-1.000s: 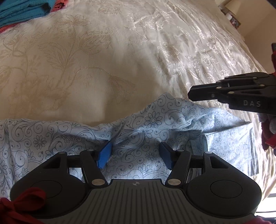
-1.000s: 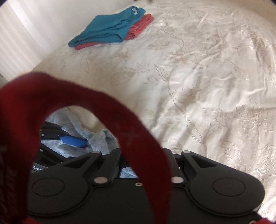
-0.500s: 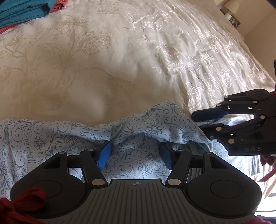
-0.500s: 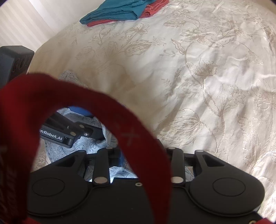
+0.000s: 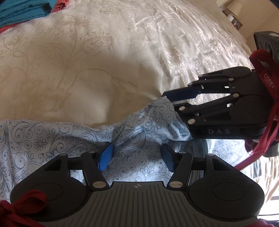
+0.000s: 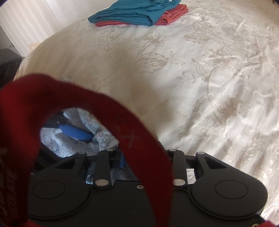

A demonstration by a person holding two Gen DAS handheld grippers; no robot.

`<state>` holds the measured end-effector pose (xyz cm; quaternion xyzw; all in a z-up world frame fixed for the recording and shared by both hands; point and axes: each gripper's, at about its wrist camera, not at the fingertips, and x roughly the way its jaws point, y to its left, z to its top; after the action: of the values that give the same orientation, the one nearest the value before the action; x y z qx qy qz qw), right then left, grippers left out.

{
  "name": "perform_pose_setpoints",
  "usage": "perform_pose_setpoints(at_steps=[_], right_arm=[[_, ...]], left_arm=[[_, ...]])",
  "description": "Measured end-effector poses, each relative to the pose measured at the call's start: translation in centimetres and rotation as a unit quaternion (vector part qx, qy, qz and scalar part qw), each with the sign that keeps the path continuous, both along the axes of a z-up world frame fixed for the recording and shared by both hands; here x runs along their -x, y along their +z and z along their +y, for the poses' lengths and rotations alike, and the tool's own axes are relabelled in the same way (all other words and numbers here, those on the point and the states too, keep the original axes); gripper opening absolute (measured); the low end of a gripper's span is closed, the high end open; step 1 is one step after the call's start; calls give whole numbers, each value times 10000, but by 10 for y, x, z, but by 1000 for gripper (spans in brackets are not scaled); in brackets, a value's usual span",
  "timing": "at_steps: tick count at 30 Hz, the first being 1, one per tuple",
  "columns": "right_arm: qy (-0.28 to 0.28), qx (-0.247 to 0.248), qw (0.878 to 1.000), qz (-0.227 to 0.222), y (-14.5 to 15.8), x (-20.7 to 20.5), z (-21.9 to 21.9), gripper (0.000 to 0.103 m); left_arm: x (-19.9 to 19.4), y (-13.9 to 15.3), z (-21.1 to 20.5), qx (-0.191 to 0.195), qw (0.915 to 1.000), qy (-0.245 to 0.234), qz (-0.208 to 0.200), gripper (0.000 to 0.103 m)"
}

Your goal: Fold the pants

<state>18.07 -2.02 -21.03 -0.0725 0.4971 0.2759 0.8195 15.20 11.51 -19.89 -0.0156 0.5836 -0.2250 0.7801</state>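
The light-blue floral pants (image 5: 52,139) lie rumpled along the near edge of the bed. My left gripper (image 5: 136,157) points down onto them, open, with a raised ridge of cloth between its blue pads (image 5: 105,158). My right gripper (image 5: 171,102) comes in from the right with its jaws apart. The pants' raised far corner sits between them, under the upper blue finger (image 5: 181,92); the lower finger is hidden by cloth. In the right wrist view a red strap (image 6: 139,139) covers that gripper's fingers, and through its loop I see the pants (image 6: 104,139).
A cream embroidered bedspread (image 5: 104,52) covers the bed. Folded teal and red clothes (image 6: 139,14) are stacked at its far side. A lamp (image 5: 233,7) stands beyond the far right corner. A dark object (image 6: 8,61) sits off the bed's left side.
My right gripper went from shut to open and moved in from the right and lower, so the pants' corner now lies between its jaws. The left gripper stayed still.
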Motion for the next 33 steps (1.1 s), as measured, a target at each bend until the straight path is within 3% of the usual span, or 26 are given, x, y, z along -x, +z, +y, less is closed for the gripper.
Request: perform_pose_setpoints(at_steps=[4,7,9,10,14,17,22,26,28,31,33], right_arm=[[-190,387,9983,-397,1,-4,-2,47],[-924,693,9908,-698,7,-6,-15,46],[-1654,494,9830,-621,16,-7,-37,45],[-1829,219,9809,-624,25,-4,-45,36],[-1298,-421,9882,-693,52,20,-38,23],[-790,-741,9932,-425,50,34,-13,23],[-155,-340,9993,-41,17,34,21,22],[-951,509,9941,-114,-5,5,1,11],[-1227,529,9909,-124,-7,-5,-10,7],[-1392,601,9881,-274,4,-1,-10,23],[-1513,452,9865,-427,16,9,-9,23]], left_arm=[[-1,-1,0,29,10000,33,31,59],[-3,2,2,90,9999,97,92,59],[-4,8,5,133,9996,202,113,59],[-4,13,7,186,9994,282,65,59],[1,36,22,353,9969,630,-323,59],[2,41,38,210,9934,1035,-442,59],[-2,33,67,-7,9894,1412,-326,59],[-3,27,83,-257,9889,1421,-343,59],[-2,25,93,-290,9878,1503,-304,59],[4,27,106,-292,9862,1604,-301,59],[10,30,112,-277,9856,1640,-315,59]])
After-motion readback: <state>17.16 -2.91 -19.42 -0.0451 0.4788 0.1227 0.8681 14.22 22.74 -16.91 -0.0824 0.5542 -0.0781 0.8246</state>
